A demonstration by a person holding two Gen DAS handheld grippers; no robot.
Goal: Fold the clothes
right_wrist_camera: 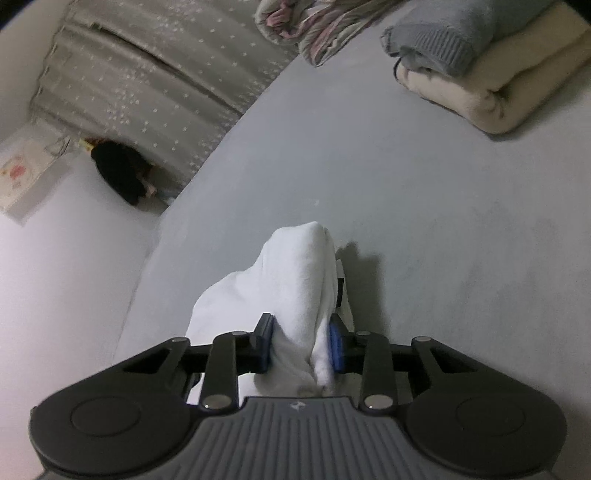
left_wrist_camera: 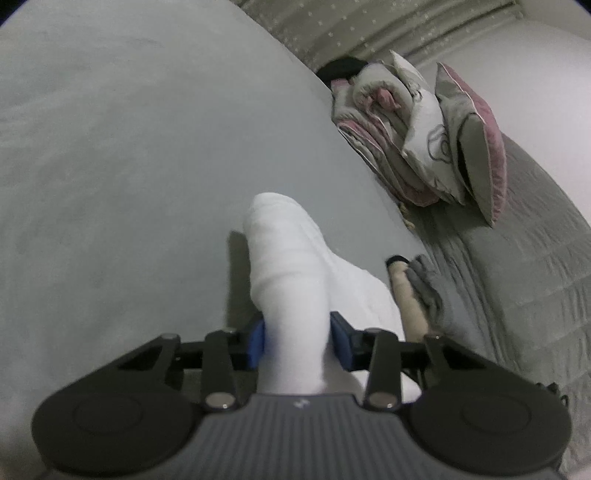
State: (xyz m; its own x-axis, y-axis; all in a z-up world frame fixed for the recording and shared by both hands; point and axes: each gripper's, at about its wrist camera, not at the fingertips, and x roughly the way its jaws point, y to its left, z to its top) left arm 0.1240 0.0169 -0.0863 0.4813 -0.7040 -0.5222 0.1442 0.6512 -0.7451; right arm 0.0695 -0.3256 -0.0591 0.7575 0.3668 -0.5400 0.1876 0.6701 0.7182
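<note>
Grey bedsheet (left_wrist_camera: 129, 155); white garment (left_wrist_camera: 291, 280) between fingers (left_wrist_camera: 257, 343).

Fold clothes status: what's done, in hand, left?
Done: grey knit on cream fleece, folded and stacked on the bed. In hand: left tool and right tool each pinch bunched white garment. Left: its folds; none visible yet.

Garment (left_wrist_camera: 291, 258) bunched on bed sheet (left_wrist_camera: 129, 166) between both grippers; folded bedding and pillows (left_wrist_camera: 424, 129) beyond, at right; folded blanket (right_wrist_camera: 491, 92) under sweater (right_wrist_camera: 439, 33) far right.
</note>
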